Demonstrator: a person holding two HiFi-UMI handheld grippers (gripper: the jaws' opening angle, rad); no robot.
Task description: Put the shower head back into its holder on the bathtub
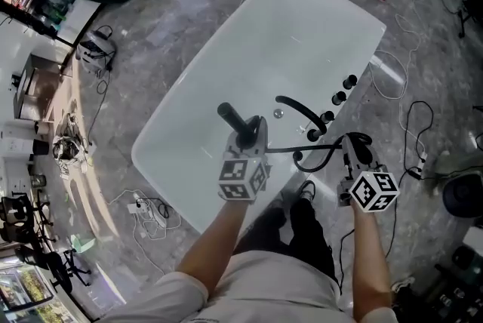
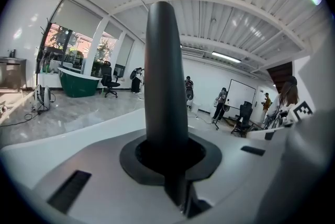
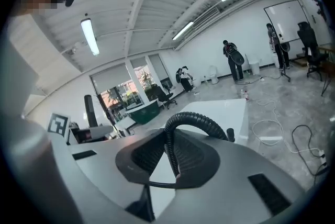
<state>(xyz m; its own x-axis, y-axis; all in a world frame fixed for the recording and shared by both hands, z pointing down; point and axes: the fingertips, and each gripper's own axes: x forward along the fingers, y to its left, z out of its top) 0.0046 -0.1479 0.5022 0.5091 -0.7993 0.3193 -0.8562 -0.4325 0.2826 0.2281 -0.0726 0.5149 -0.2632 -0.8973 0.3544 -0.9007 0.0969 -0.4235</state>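
The fingers (image 2: 89, 165) of the left gripper (image 1: 247, 136) are clamped on the shower head (image 1: 231, 118). It is a smooth black rod whose long axis runs from 5 to 11 o'clock in the head view, with its free end at 11, over the near part of the glossy white bathtub (image 1: 302, 19). The right gripper (image 1: 349, 144) pinches the ribbed black hose (image 1: 317, 155), at 4 o'clock of the curved black spout (image 1: 300, 110). Both bare forearms reach forward from the lower edge.
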